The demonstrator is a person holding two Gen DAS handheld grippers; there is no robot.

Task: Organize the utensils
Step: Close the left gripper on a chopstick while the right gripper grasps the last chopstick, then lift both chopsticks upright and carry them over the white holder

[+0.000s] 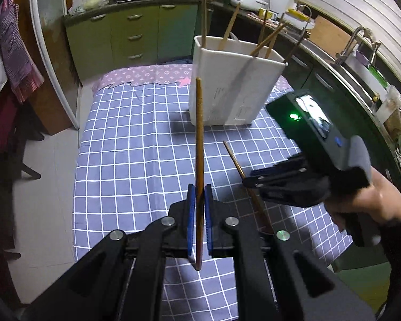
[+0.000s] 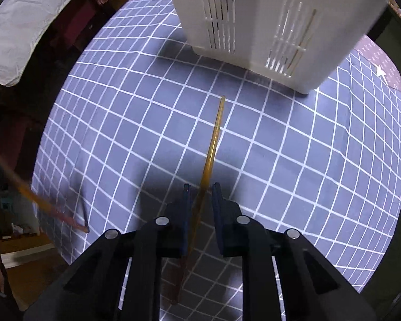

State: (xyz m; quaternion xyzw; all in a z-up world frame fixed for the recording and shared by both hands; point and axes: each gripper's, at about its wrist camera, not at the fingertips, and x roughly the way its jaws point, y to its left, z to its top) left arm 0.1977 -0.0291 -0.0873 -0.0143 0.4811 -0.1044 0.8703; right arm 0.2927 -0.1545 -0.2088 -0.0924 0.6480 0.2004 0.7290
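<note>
Chopstick of brown wood (image 1: 199,144) stands clamped in the left gripper (image 1: 199,206), centre frame. White slotted plastic holder (image 1: 227,85) sits upper right on the checked blue cloth (image 1: 136,147). Right gripper (image 2: 201,208) straddles a yellowish chopstick (image 2: 214,144), pads not touching.

Holder (image 1: 227,91) on table (image 1: 136,144); chopstick (image 2: 214,139) lies before it.

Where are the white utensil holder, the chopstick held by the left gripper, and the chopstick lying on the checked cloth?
white utensil holder (image 1: 227,91): left wrist view, front wall.
chopstick in the left gripper (image 1: 199,133): left wrist view, shaft above the pads.
chopstick on the cloth (image 2: 215,139): right wrist view, mid shaft.
</note>
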